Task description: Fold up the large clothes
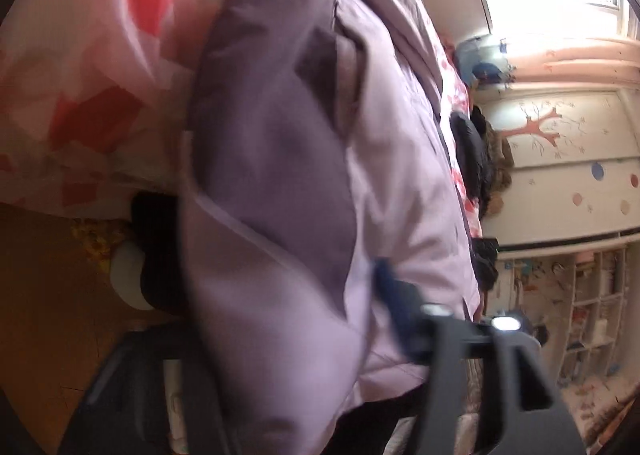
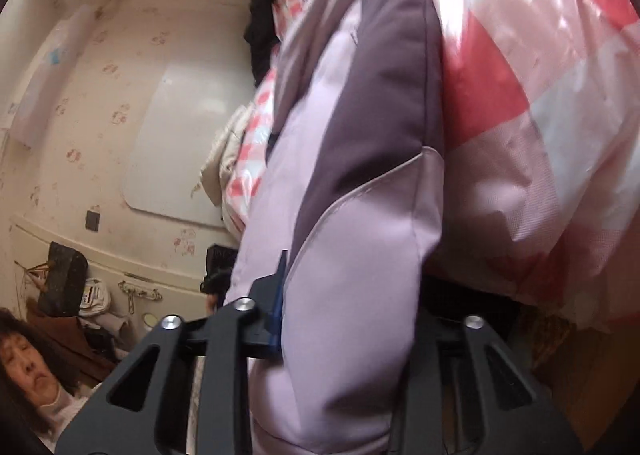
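Note:
A large padded jacket in light lilac with darker purple panels fills both views. In the left wrist view the jacket hangs between the fingers of my left gripper, which is shut on its fabric; the left finger is mostly hidden behind the cloth. In the right wrist view the jacket passes between the fingers of my right gripper, which is shut on its lilac part. The jacket is lifted beside a bed.
A pink, red and white quilt lies on the bed, also in the right wrist view. Brown floor lies below. A shelf unit and decorated wall stand beyond. A person's face shows at lower left.

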Demonstrator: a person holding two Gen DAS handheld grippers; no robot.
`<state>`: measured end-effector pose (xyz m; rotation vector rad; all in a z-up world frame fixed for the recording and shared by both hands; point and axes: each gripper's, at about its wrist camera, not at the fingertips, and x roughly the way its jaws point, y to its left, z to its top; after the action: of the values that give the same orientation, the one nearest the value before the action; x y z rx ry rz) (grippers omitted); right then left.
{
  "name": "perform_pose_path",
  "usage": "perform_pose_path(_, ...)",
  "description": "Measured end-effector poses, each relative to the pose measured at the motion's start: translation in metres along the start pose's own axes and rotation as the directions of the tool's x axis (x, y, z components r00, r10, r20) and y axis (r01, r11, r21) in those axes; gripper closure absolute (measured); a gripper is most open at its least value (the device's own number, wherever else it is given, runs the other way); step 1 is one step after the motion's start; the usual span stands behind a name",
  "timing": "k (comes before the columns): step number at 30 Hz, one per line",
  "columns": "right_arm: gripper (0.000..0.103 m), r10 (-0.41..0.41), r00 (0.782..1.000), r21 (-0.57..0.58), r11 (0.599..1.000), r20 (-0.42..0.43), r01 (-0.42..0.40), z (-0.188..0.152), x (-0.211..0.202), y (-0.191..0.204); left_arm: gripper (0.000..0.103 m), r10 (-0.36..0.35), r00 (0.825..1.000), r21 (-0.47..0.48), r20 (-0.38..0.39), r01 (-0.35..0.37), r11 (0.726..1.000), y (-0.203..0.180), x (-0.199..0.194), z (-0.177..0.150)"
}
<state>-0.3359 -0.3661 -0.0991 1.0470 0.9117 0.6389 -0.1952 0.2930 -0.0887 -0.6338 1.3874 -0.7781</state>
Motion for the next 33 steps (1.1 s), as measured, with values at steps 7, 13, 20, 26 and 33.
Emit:
perform_pose_path(7, 0.081, 0.113, 0.991, -0.128, 0.986, 0.072, -0.104, -0.014, -0.029, 0.052, 0.087, -0.069, 0.989, 0.166, 0.133, 0.047, 0.985, -0.07, -0.067, -0.028)
perform_pose_path(13, 0.054, 0.116, 0.99, -0.017, 0.993, -0.075, -0.118, -0.038, -0.028, 0.014, 0.053, -0.109, 0.994, 0.142, -0.019, 0.11, 0.984, -0.043, -0.047, -0.038)
perform_pose_path(20, 0.046, 0.193, 0.978, 0.113, 0.977, -0.084, -0.183, -0.055, -0.013, -0.035, 0.011, -0.205, 0.979, -0.031, -0.025, 0.204, 0.978, 0.028, -0.015, -0.033)
perform_pose_path(26, 0.067, 0.22, 0.976, -0.039, 0.975, 0.012, -0.219, -0.055, -0.018, -0.001, 0.073, -0.213, 0.976, -0.003, 0.042, 0.213, 0.977, 0.007, -0.011, -0.033)
perform_pose_path(33, 0.07, 0.336, 0.936, -0.175, 0.933, 0.107, -0.315, -0.057, -0.041, 0.045, 0.089, -0.218, 0.959, 0.175, 0.183, 0.187, 0.967, -0.07, -0.067, -0.05)
